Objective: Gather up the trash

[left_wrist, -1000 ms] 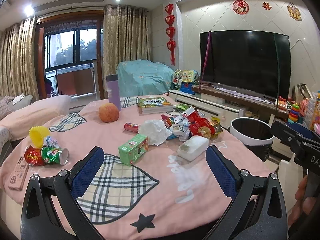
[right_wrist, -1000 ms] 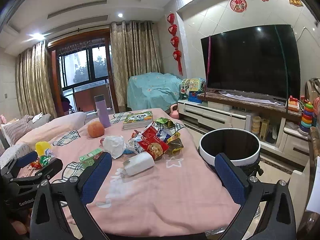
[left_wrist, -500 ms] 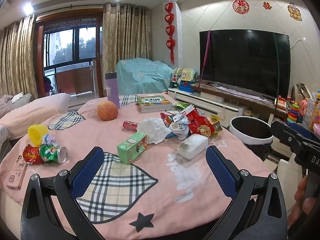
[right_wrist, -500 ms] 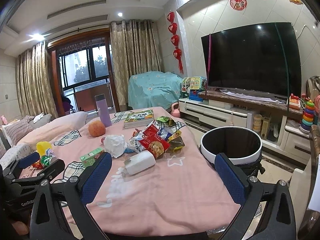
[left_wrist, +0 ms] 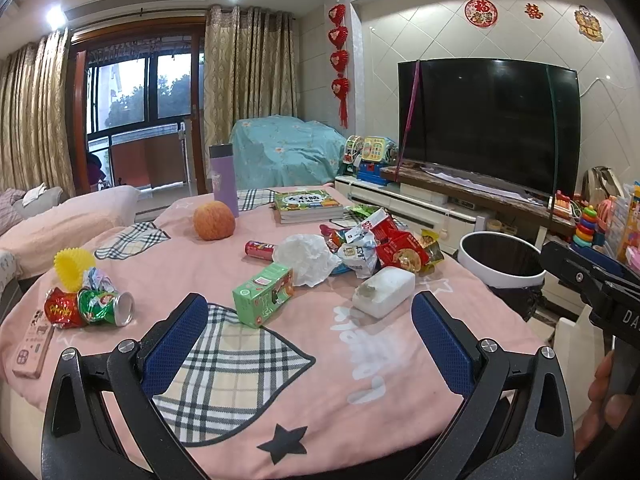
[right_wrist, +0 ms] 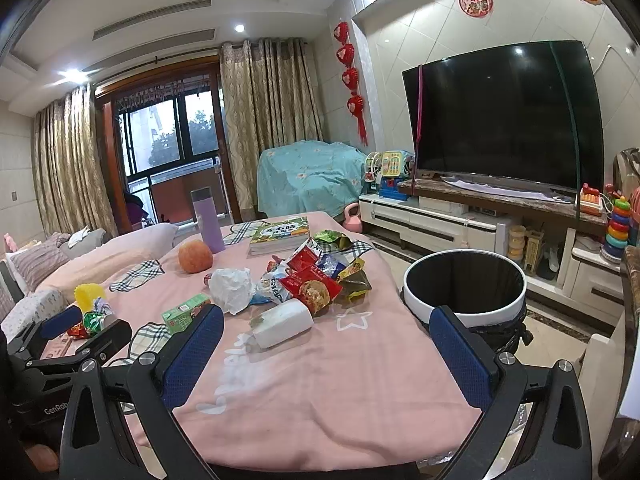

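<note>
- Left gripper (left_wrist: 310,344) spread wide, nothing between the blue pads (left_wrist: 175,344), held above the near edge of the pink cloth (left_wrist: 168,264).
- Right gripper (right_wrist: 328,354) likewise spread wide and holding nothing, over the same cloth further right.
- Just ahead of the left gripper, between its fingers: green carton (left_wrist: 264,294) lying on its side.
- Ahead and right of that gripper: white block (left_wrist: 384,291), near the right pad.
- Beyond both: crumpled white bag (left_wrist: 306,256) touching a heap of red snack wrappers (left_wrist: 394,246); small red can (left_wrist: 260,249) just left of the bag.
- Far left of the left gripper: crushed green can (left_wrist: 106,307) beside a red wrapper (left_wrist: 60,308), yellow cup (left_wrist: 74,266) behind them, pink remote (left_wrist: 33,346) at the cloth's edge.
- Further back: orange fruit (left_wrist: 214,220), purple flask (left_wrist: 223,178) upright, stack of books (left_wrist: 308,206).
- Right of the right gripper, off the table: open bin with white rim (right_wrist: 464,286), dark inside, partly behind the right pad (right_wrist: 460,356).
</note>
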